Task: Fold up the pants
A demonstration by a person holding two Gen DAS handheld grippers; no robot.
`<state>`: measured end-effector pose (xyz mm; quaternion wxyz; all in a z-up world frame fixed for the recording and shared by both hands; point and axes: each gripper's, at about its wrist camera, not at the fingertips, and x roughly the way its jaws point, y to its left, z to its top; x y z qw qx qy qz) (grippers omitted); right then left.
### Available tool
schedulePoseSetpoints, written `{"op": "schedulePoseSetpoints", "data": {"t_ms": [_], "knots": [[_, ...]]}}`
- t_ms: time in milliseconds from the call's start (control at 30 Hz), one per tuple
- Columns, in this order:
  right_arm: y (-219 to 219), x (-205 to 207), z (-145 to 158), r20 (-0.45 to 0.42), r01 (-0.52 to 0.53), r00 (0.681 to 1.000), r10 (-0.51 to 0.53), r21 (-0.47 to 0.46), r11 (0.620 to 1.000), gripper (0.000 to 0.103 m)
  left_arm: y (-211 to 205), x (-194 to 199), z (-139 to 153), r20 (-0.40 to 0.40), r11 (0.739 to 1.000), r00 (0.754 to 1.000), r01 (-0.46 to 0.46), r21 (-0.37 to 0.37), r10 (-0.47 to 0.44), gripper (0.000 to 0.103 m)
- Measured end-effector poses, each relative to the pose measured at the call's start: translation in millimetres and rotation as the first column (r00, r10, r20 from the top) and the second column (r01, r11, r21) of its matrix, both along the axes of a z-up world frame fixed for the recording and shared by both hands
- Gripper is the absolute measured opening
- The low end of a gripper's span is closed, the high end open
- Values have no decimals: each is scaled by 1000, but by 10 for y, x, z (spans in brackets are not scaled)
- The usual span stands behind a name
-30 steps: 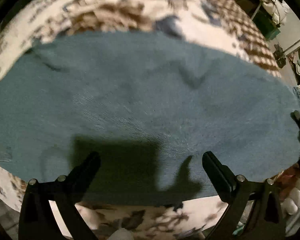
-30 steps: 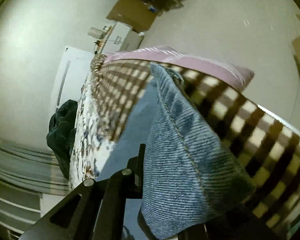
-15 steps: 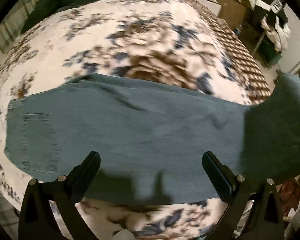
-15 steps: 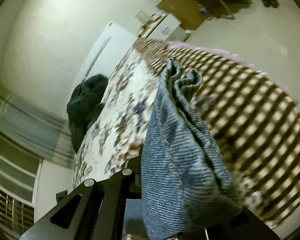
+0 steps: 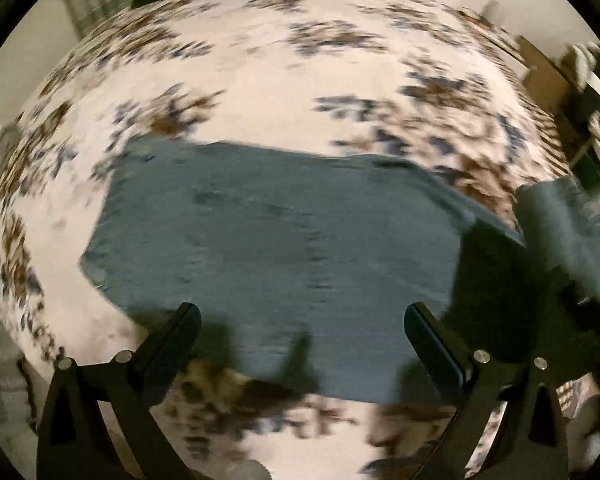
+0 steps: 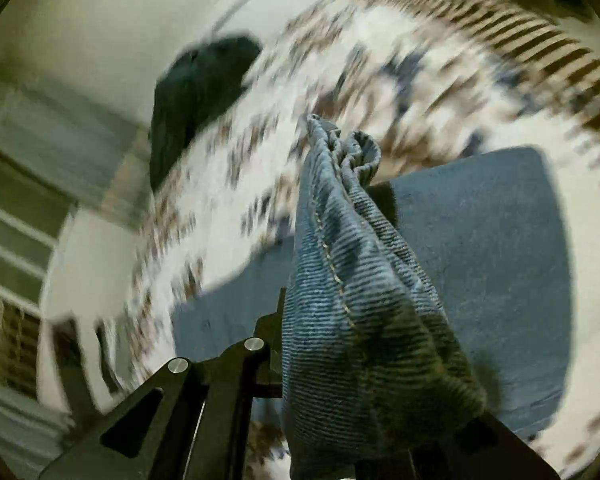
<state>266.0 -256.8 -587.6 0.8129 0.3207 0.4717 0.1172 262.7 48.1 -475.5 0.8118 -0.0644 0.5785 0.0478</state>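
Blue denim pants (image 5: 276, 236) lie flat on a floral bedspread (image 5: 260, 80), seen from above in the left wrist view. My left gripper (image 5: 300, 320) hovers over their near edge, open, with nothing between its fingers. At the right edge a lifted end of the pants (image 5: 568, 232) hangs raised above the rest. In the right wrist view my right gripper (image 6: 300, 344) is shut on that bunched leg end (image 6: 352, 280), which drapes over its fingers and hides the right one. The flat part of the pants (image 6: 492, 264) lies beyond it.
A dark green heap of cloth (image 6: 196, 92) sits at the bed's far end near the wall. A brown checked blanket (image 6: 540, 48) covers the bed's other side. Shelves and boxes (image 5: 572, 88) stand beside the bed.
Both grippers have swept sideways along the pants and risen. The right one carries the leg end over the flat part. The waist end has come into the left wrist view.
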Motion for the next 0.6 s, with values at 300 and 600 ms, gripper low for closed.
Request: {"op": "schedulePoseSetpoints", "data": {"t_ms": [300,600], "knots": [[1172,190,-629,-210,-261,945,251,-25,965,59,675,-73,-228,-64,993,991,-115,-15,114,103],[161,-209,-310,-283,-31,959,-9,-136,990,71,205,205,-264,-33,992,999,-2,-126,-2,103]]}}
